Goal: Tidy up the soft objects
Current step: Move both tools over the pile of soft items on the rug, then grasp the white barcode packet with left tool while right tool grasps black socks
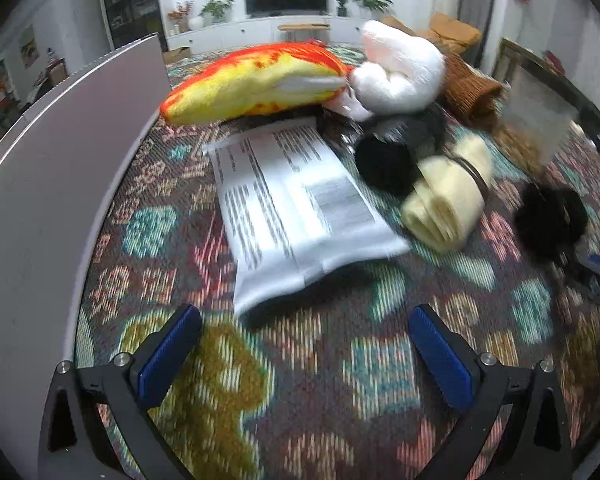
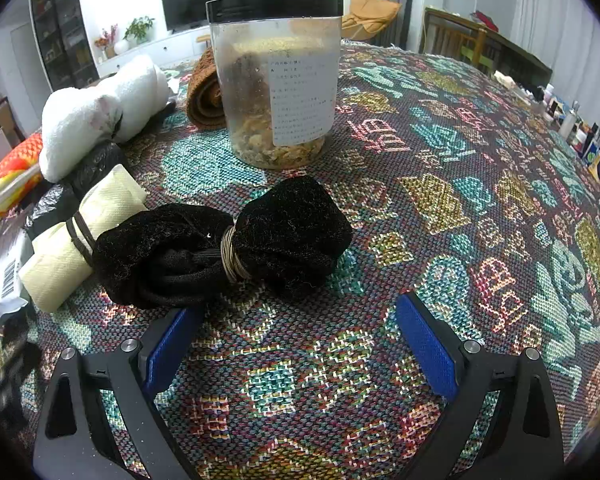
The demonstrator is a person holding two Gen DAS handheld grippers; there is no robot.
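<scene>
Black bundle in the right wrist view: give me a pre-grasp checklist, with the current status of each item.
1. Right gripper open: ok, jaws wide apart.
2. Right gripper empty: ok.
3. Black bundle tied: ok, band around its middle.
4. Bundle between the fingers: not ok, it lies ahead and left of centre.
5. Neighbours clear: not ok, cream roll touches its left end; jar stands apart behind.
6. Left gripper out of the way: ok, open, empty, facing the white packet.
</scene>
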